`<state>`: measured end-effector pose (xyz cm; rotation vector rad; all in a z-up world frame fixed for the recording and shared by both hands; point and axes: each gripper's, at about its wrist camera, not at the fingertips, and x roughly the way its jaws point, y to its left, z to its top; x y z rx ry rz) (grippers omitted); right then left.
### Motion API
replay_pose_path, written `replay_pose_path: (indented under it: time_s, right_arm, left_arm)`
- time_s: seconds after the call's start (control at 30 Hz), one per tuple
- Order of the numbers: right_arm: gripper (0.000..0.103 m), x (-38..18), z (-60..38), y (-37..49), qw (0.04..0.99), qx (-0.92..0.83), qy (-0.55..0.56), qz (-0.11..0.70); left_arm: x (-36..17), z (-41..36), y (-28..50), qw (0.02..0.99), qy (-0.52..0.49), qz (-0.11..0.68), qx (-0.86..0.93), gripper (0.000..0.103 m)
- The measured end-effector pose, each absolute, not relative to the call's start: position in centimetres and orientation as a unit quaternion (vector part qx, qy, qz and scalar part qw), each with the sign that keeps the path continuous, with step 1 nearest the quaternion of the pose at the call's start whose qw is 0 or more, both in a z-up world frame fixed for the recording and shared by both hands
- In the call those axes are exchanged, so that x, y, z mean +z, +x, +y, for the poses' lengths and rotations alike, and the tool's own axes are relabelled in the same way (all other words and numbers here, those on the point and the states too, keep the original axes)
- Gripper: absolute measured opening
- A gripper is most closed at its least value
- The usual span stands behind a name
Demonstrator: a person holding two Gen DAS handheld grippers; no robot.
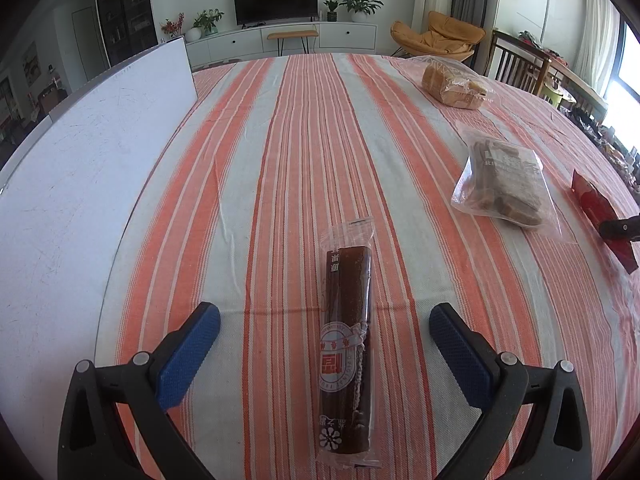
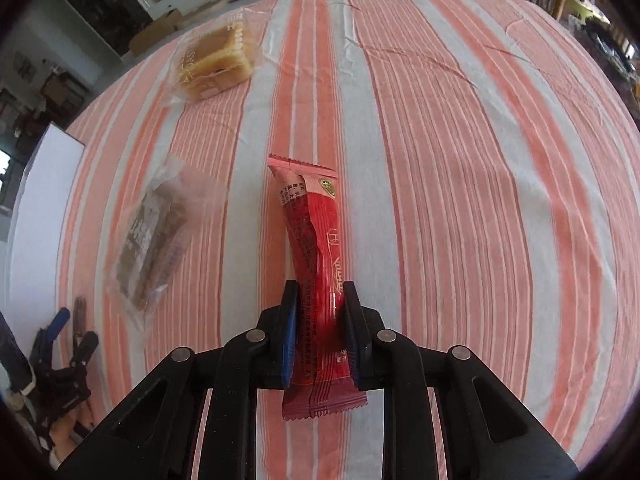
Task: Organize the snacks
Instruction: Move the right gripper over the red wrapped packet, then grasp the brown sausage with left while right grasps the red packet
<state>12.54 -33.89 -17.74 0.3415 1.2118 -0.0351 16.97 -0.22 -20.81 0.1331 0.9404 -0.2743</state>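
A long brown snack bar in clear wrap (image 1: 347, 332) lies on the striped cloth, between the wide-open blue-padded fingers of my left gripper (image 1: 325, 320), which do not touch it. My right gripper (image 2: 319, 300) is shut on the near end of a red snack packet (image 2: 310, 224), its pads pinching the wrapper. In the left wrist view the red packet (image 1: 592, 204) shows at the far right edge, with the right gripper (image 1: 618, 227) on it. A clear bag of brown pieces (image 1: 506, 182) (image 2: 154, 240) and a bagged toast loaf (image 1: 454, 86) (image 2: 214, 60) lie further out.
A white board (image 1: 80, 184) (image 2: 36, 208) stands along the table's left side. The orange-and-white striped tablecloth (image 1: 280, 160) covers the table. The left gripper (image 2: 68, 344) shows at the lower left of the right wrist view. Chairs and a TV cabinet stand beyond the far edge.
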Motion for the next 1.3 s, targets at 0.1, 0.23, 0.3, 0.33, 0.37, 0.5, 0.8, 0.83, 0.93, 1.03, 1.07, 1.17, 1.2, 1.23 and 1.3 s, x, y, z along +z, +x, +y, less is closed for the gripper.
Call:
replay_pose_path:
  time_s: [0.1,0.23,0.3,0.33,0.37,0.5,0.8,0.83,0.93,1.03,1.07,1.17,1.2,1.23,1.3]
  right_arm:
    - [0.022,-17.8,-31.9,7.0,0.834,-0.008,0.139,0.533]
    - [0.029,-18.5,-29.2,2.7,0.881,-0.015,0.080,0.467]
    - [0.050,-18.8,-28.8,2.0,0.894,-0.010,0.069,0.443]
    - [0.069,-18.9,-28.4,2.0,0.895,-0.012,0.061,0.441]
    - [0.073,-19.0,-27.9,2.2,0.897,-0.015,0.048,0.439]
    - [0.083,-19.4,-27.1,2.5,0.900,-0.017,0.006,0.436]
    - [0.088,-19.6,-27.4,3.3,0.899,-0.017,0.008,0.437]
    - [0.088,-19.6,-27.4,3.3,0.899,-0.017,0.009,0.437]
    - [0.088,-19.6,-27.4,3.3,0.899,-0.017,0.009,0.437]
    - [0.088,-19.6,-27.4,3.3,0.899,-0.017,0.009,0.437]
    - [0.088,-19.6,-27.4,3.3,0.899,-0.017,0.009,0.437]
    - [0.089,-19.6,-27.4,3.3,0.899,-0.017,0.009,0.437]
    - [0.089,-19.6,-27.4,3.3,0.899,-0.017,0.009,0.437]
    - [0.089,-19.6,-27.4,3.3,0.899,-0.017,0.009,0.437]
    - [0.089,-19.6,-27.4,3.3,0.899,-0.017,0.009,0.437]
  left_arm:
    - [-20.8,-0.2,17.0,0.880,0.064,0.451,-0.132,0.103]
    - [-20.8,-0.2,17.0,0.880,0.064,0.451,-0.132,0.103]
    - [-20.8,-0.2,17.0,0.880,0.064,0.451,-0.132,0.103]
    - [-20.8,-0.2,16.9,0.880,0.064,0.451,-0.132,0.103]
    - [-20.8,-0.2,16.9,0.880,0.064,0.451,-0.132,0.103]
    - [-20.8,-0.2,17.0,0.880,0.064,0.451,-0.132,0.103]
    - [-20.8,-0.2,17.0,0.880,0.064,0.451,-0.132,0.103]
    - [-20.8,-0.2,17.0,0.880,0.064,0.451,-0.132,0.103]
    - [-20.8,-0.2,17.0,0.880,0.064,0.451,-0.132,0.103]
    - [-20.8,-0.2,17.0,0.880,0.064,0.451,-0.132,0.103]
    - [-20.8,-0.2,17.0,0.880,0.064,0.451,-0.132,0.103]
    - [-20.8,-0.2,17.0,0.880,0.064,0.451,-0.132,0.103]
    - [-20.8,-0.2,17.0,0.880,0.064,0.451,-0.132,0.103]
    - [-20.8,-0.2,17.0,0.880,0.064,0.451,-0.132,0.103]
    - [-20.8,-0.2,17.0,0.880,0.064,0.451,-0.132,0.103]
